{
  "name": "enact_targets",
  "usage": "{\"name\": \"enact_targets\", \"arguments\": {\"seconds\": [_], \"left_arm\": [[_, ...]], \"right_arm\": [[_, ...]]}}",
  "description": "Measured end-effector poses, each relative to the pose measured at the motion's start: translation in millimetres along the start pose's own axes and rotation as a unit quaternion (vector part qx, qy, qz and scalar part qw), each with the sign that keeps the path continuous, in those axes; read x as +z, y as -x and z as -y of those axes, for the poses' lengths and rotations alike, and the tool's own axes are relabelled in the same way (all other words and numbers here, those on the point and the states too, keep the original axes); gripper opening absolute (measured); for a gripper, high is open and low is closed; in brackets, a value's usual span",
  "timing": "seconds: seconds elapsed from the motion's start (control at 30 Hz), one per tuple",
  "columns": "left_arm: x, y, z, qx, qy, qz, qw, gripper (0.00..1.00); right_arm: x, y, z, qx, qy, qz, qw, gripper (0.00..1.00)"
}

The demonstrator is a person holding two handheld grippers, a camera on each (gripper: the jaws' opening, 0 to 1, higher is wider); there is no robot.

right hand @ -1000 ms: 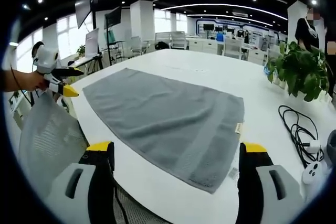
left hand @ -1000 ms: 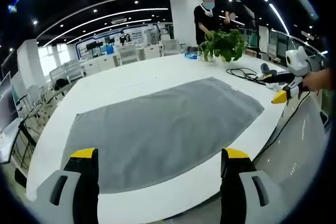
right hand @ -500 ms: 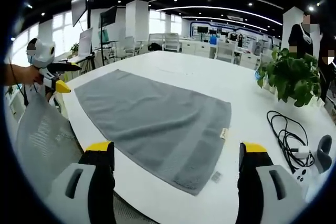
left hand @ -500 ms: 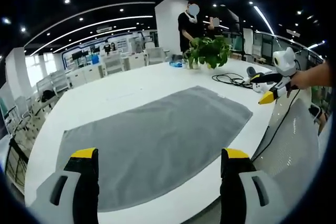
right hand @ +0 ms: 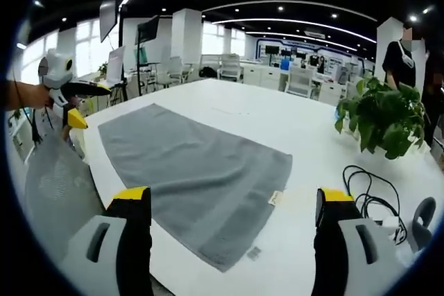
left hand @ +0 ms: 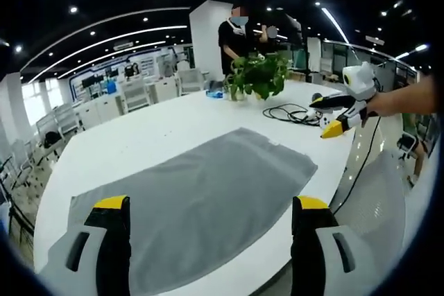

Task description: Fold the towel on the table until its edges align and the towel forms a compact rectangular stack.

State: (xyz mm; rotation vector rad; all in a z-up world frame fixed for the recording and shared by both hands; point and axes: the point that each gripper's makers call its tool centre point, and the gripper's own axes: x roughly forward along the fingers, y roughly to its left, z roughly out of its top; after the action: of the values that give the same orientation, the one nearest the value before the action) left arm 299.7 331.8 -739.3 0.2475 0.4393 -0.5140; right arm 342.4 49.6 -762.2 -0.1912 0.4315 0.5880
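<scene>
Grey towel (right hand: 194, 171) lying flat on white surface (right hand: 291, 123), small label (right hand: 275, 199) at hem, writing unreadable. Left tool (left hand: 208, 216) and right tool (right hand: 232, 206) both hovering near edge, jaws wide, gripping nothing.

The left gripper's fingers (left hand: 116, 240) cover the towel's (left hand: 201, 206) near edge; its label (right hand: 275, 199) is unreadable.

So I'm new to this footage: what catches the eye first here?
A large grey towel lies spread flat and unfolded on the white table, near its front edge. Both grippers, left and right, hang open short of it. A leafy potted plant stands farther back, beside a coiled black cable.
</scene>
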Motion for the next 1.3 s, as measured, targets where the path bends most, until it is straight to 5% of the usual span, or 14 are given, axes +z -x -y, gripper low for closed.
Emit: {"name": "enact_targets", "arguments": {"seconds": [0.73, 1.3], "left_arm": [[64.0, -61, 97.9, -0.072, -0.035, 0.022, 0.9965, 0.99], [66.9, -108, 161.0, -0.146, -0.079, 0.002, 0.9861, 0.96]], "right_arm": [[11.3, 0, 73, -0.015, -0.032, 0.039, 0.9986, 0.99], [12.2, -26, 86, -0.006, -0.041, 0.042, 0.9982, 0.99]]}}
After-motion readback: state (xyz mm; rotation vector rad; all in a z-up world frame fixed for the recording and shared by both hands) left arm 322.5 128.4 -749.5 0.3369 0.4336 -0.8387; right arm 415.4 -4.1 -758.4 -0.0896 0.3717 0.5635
